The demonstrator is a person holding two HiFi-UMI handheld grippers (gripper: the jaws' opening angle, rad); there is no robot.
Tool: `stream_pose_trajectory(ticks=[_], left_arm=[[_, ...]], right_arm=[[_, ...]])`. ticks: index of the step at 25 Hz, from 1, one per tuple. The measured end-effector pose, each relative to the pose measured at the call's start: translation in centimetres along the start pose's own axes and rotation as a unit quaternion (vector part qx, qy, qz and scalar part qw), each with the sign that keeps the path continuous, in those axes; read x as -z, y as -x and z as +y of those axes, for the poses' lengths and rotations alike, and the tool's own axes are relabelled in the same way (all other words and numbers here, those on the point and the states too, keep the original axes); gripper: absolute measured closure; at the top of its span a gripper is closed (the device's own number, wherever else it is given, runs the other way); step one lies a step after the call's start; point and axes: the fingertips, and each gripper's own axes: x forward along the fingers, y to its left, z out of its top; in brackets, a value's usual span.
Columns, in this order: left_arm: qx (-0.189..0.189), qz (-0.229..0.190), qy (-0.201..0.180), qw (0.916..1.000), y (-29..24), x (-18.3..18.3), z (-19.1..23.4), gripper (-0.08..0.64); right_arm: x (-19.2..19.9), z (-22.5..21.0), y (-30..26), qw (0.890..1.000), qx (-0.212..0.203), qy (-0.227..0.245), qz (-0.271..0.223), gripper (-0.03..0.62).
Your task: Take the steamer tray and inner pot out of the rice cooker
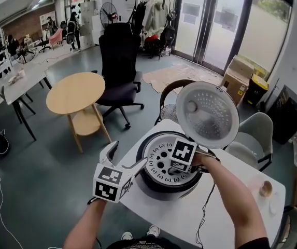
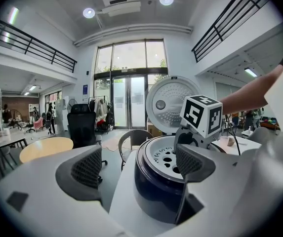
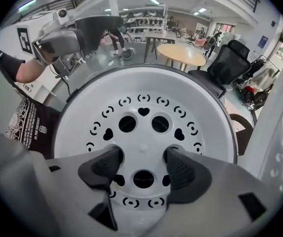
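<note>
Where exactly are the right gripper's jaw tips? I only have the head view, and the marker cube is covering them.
Observer: In the right gripper view, the right gripper has its tips dipped into the steamer tray, in two of its round holes, one on each side of the tray's centre. I can't tell whether they are pressing on it.
Operator: Is the tray sitting level?
Observer: Yes. Seen side-on in the left gripper view, its rim lies level in the mouth of the rice cooker.
Operator: And the left gripper?
Observer: The left gripper has its pads apart and bare, and the rice cooker stands ahead of them.
</note>
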Motion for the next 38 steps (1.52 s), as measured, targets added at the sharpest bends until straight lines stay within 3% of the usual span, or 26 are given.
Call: stream_pose_trajectory(ticks=[7,19,27,33,38], left_arm=[[0.006,-0.01,0.0,0.9999,1.9,0.2,0.1,0.1],[0.03,-0.057,-0.001,0.9979,7.1,-2.4,0.3,0.1],[0.104,-0.079,-0.016,0.9913,9.8,-3.6,-4.2,0.1],[0.18,-0.085,-0.035,0.9794,10.5,-2.9,-11.9,0.1],[0.253,-0.078,-0.055,0.9627,10.5,-3.5,-18.9,0.1]], right_arm=[[-0.6,0.9,2.0,0.999,0.031,0.007,-0.01,0.284],[-1.7,4.9,10.0,0.995,0.092,-0.033,-0.031,0.285],[1.1,10.7,14.9,0.986,0.129,-0.095,-0.041,0.285],[8.4,16.2,15.8,0.974,0.151,-0.164,-0.035,0.284],[15.1,20.0,16.7,0.957,0.156,-0.244,-0.03,0.284]])
